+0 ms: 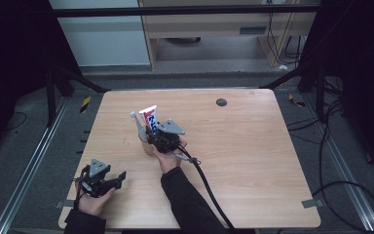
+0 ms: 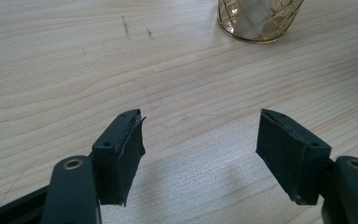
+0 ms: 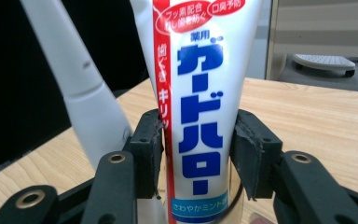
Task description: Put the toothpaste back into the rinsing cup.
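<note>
My right claw (image 3: 196,154) stands around the white toothpaste tube with blue and red lettering (image 3: 200,93). Its pads sit just beside the tube's flanks; whether they press on it, I cannot tell. The tube stands upright in an amber patterned glass cup (image 2: 257,18), and a white toothbrush handle (image 3: 81,88) leans out to its left in the right claw view. The cup sits left of the middle of the light wooden worktop (image 1: 253,161). My left claw (image 2: 200,154) gapes wide and empty over bare wood at the near left, the cup beyond it.
</note>
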{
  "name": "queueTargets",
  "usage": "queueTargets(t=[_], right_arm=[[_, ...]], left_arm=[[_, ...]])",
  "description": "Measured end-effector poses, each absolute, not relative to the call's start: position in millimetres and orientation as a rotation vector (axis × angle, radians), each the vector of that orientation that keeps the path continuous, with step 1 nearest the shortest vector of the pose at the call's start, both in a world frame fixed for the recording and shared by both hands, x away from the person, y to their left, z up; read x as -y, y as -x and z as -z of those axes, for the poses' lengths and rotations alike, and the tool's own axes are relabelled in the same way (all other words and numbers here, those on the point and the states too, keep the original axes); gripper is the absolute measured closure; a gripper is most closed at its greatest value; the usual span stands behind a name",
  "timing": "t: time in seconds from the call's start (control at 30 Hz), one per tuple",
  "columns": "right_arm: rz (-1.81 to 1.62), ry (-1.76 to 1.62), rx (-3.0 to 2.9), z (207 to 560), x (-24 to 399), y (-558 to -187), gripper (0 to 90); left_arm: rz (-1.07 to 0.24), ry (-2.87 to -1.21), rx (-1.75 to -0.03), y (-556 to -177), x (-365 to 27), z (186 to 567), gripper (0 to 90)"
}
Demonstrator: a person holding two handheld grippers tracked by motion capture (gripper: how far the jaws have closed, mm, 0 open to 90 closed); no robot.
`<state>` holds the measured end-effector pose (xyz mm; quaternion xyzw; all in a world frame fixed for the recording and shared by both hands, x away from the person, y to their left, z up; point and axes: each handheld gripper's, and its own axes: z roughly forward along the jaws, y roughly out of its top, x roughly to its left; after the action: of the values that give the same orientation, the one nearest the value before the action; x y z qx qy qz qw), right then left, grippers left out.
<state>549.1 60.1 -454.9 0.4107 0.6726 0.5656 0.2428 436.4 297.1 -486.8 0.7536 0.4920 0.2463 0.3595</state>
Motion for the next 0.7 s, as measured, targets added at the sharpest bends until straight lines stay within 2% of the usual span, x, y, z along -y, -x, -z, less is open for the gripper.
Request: queueTargets(t=[0.13, 0.2, 0.23, 0.27, 0.4, 0.57, 0.7], right_arm=[[-1.526, -1.108, -1.847, 455, -60, -547, 53.2], [-1.524, -1.103, -1.85, 455, -59, -546, 47.8], [-1.529, -1.1, -1.85, 454, -59, -546, 48.1], [-1.538, -1.093, -1.835, 453, -57, -544, 56.7], [-1.541, -1.065, -1.817, 444, -52, -537, 53.6], [-1.523, -1.037, -1.844, 438, -38, -524, 46.2], [-1.498, -1.051, -1.87, 437, -17, -513, 34.3]], left_arm=[[-0.634, -1.944, -1.271, -437, -297, 487, 30.6], [-0.635, -1.944, -1.269, -437, -297, 487, 30.5], [-0.635, -1.943, -1.27, -437, -297, 487, 30.6], [-0.635, -1.943, -1.27, -437, -297, 487, 30.5], [-0.636, -1.944, -1.27, -436, -297, 487, 30.5], [-0.632, -1.943, -1.274, -436, -297, 487, 30.5], [-0.629, -1.939, -1.277, -437, -297, 488, 30.5]])
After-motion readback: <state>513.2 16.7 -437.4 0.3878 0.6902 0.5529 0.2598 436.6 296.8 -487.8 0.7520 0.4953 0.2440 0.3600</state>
